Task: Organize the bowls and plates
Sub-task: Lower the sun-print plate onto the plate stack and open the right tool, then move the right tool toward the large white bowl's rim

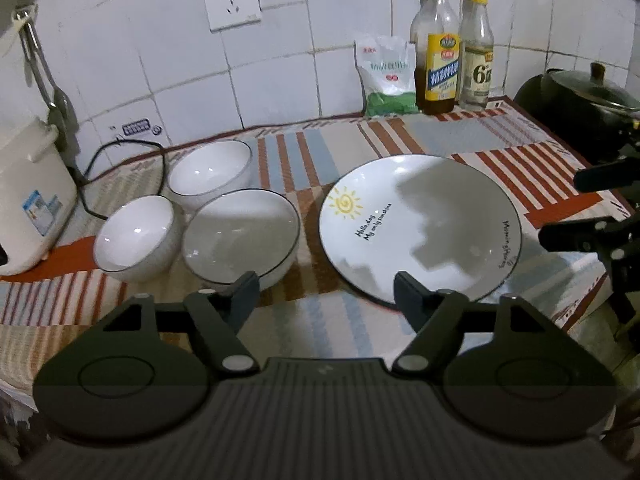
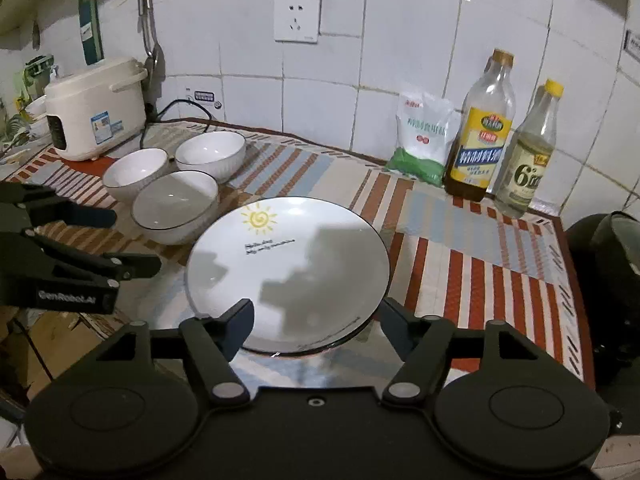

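Note:
A white plate (image 1: 420, 228) with a sun drawing and black rim lies flat on the striped cloth; in the right wrist view the plate (image 2: 288, 268) seems to rest on a second rim. Three white bowls stand upright left of it: a wide one (image 1: 240, 236) nearest, a small one (image 1: 138, 236) and a back one (image 1: 210, 174). My left gripper (image 1: 325, 286) is open above the cloth's near edge, holding nothing. My right gripper (image 2: 315, 312) is open around the plate's near rim without touching it. Each gripper shows in the other's view: the right (image 1: 576, 208), the left (image 2: 128, 240).
A rice cooker (image 2: 92, 108) with its cord stands at the far left. A salt bag (image 2: 424, 140) and two bottles (image 2: 480, 136) line the tiled back wall. A dark lidded wok (image 1: 588, 108) sits at the right. The counter edge runs just under both grippers.

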Action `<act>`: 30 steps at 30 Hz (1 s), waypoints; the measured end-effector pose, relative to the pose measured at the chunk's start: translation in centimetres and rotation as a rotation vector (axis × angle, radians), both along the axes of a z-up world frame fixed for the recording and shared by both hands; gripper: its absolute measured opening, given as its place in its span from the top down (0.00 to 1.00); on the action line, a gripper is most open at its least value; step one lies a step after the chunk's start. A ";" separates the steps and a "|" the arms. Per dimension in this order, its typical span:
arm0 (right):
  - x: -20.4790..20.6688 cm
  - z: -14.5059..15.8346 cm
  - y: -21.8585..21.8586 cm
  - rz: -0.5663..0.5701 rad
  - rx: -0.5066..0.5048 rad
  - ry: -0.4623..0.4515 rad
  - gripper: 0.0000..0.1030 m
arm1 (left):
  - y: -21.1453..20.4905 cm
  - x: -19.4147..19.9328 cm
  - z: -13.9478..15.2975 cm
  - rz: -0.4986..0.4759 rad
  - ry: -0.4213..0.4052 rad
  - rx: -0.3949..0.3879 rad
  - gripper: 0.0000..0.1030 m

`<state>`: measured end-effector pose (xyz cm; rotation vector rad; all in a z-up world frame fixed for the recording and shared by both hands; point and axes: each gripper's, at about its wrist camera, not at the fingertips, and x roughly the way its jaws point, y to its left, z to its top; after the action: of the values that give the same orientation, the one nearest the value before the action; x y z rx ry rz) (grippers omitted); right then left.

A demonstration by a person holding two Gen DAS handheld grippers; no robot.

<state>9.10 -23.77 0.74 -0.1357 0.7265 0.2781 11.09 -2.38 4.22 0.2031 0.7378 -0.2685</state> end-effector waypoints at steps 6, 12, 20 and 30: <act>-3.1 1.1 1.8 -0.004 0.016 -0.036 0.11 | 2.1 -3.0 1.5 -0.030 -0.040 0.007 0.13; -5.7 1.7 3.8 0.014 0.066 -0.062 0.11 | 4.0 -5.0 1.9 -0.054 -0.045 -0.004 0.09; -7.8 1.4 6.5 0.051 0.147 -0.108 0.11 | 7.4 -6.5 1.6 -0.077 -0.054 -0.044 0.08; -5.9 -0.8 9.7 0.095 0.286 -0.153 0.11 | 14.2 -4.3 0.7 -0.061 -0.063 -0.163 0.10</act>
<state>3.17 -14.02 -0.04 0.0800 0.5228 0.4540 6.80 11.81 4.88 0.0788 0.6447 -0.3767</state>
